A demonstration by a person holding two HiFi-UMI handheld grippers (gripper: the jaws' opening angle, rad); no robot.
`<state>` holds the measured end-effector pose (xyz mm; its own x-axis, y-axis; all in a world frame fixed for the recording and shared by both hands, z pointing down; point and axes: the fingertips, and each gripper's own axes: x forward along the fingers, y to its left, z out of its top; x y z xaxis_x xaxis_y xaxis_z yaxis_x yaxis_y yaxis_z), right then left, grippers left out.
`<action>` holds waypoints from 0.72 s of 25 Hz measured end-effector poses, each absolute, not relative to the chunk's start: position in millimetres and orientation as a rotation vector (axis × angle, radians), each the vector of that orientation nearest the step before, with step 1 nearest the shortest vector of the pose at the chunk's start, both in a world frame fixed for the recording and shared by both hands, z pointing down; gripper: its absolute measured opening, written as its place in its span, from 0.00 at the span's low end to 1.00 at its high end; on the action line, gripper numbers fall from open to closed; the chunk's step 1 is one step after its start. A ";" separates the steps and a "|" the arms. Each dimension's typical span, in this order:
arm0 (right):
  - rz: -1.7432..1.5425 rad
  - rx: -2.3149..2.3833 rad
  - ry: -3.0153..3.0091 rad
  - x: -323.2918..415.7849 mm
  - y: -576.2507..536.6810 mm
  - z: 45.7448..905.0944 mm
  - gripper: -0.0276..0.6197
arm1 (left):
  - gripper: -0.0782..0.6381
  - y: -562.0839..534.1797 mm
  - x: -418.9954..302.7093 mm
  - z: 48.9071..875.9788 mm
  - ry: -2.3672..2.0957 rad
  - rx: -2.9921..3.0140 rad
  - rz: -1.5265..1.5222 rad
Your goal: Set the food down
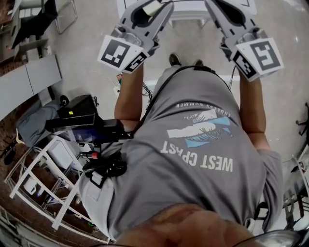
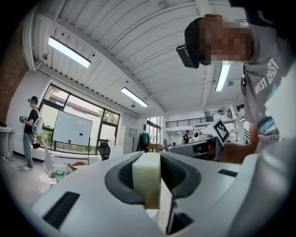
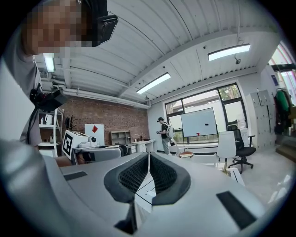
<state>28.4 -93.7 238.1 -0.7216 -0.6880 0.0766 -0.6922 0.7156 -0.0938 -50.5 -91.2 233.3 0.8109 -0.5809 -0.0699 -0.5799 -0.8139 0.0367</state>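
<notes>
A pale cream block of food (image 2: pixel 147 178) sits upright between the dark pads of my left gripper (image 2: pixel 149 156), which is shut on it. In the head view the same block (image 1: pixel 153 6) shows at the tip of the left gripper (image 1: pixel 159 6), held level in front of the person's chest. My right gripper (image 3: pixel 148 155) is shut with its pads meeting and nothing between them. It is held out beside the left one, at the top right of the head view (image 1: pixel 212 6). Each gripper sees the other alongside: the right gripper (image 2: pixel 199 147), the left gripper (image 3: pixel 95 152).
A white table (image 1: pixel 193 9) lies just ahead of both grippers. Farther off stand a table with a brown bowl (image 3: pixel 186 154) and a green cup (image 2: pixel 58 175), a white chair (image 3: pixel 226 144), a black office chair (image 3: pixel 243 139) and a standing person (image 3: pixel 164 134). A white rack (image 1: pixel 43 181) is at lower left.
</notes>
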 end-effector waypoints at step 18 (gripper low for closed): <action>0.213 1.270 -2.822 40.4 -156.7 269.1 0.06 | 0.24 -161.3 -40.8 266.1 -0.833 2.984 -0.104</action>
<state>40.4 -156.7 269.1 -0.6644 -0.7417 0.0923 -0.7471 0.6557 -0.1090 -40.8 -161.3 266.1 0.8533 -0.5186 -0.0535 -0.5159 -0.8547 0.0578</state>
